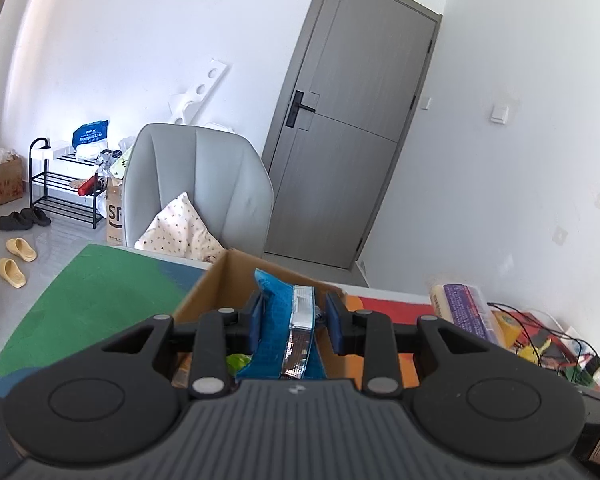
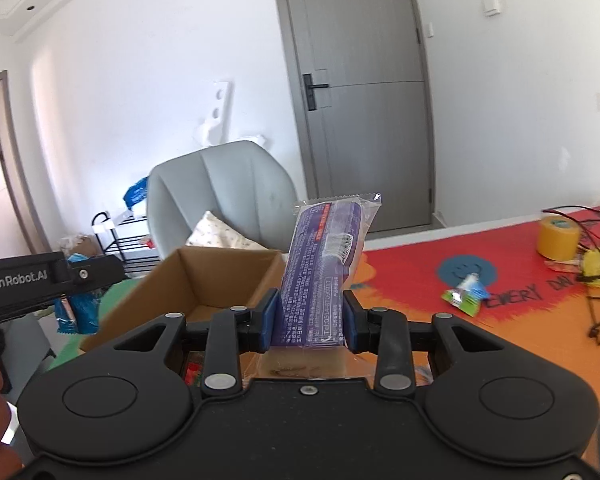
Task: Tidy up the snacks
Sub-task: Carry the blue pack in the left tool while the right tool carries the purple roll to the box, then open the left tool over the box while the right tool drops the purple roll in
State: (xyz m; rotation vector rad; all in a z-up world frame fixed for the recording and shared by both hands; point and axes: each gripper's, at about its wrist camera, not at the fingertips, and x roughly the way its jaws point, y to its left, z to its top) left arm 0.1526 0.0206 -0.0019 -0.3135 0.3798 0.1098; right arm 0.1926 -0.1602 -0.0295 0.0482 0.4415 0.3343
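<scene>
1. Over the near edge of the cardboard box (image 2: 204, 280), both grippers arrive loaded. The box sits open-topped on the colourful table mat (image 2: 420, 264), w/ the grey chair (image 2: 228, 188) behind it.
2. Left gripper (image 1: 296, 322) is pinching a blue foil snack packet (image 1: 284, 328). The packet stands up between the pads, silver seam facing right, tip poking above the box's far wall.
3. Right gripper (image 2: 310, 322) is clamped on a purple wrapped snack bar (image 2: 320, 272). The bar sticks up and tilts slightly right, clear crimped end on top.
4. Step in hand, as I read it: drop both snacks into the box. Approx. halfway there; neither is released yet.
5. To do it well: bring each tip fwd past the near wall before spreading the pads, else the packet lands on the rim and tips out.
6. Tilt down a bit more so the tall bar goes in lengthwise, not propped on end against a wall.
7. Go one at a time, imo. In the right view the left gripper's body sits just beside the box on the left, so the two are close and could bump.
8. Something green shows low inside the box, so lay the new ones beside it, not on it.
9. Still out on the mat: a small green-blue packet (image 2: 466, 292), near the yellow tape roll (image 2: 558, 238). Prob. next.
</scene>
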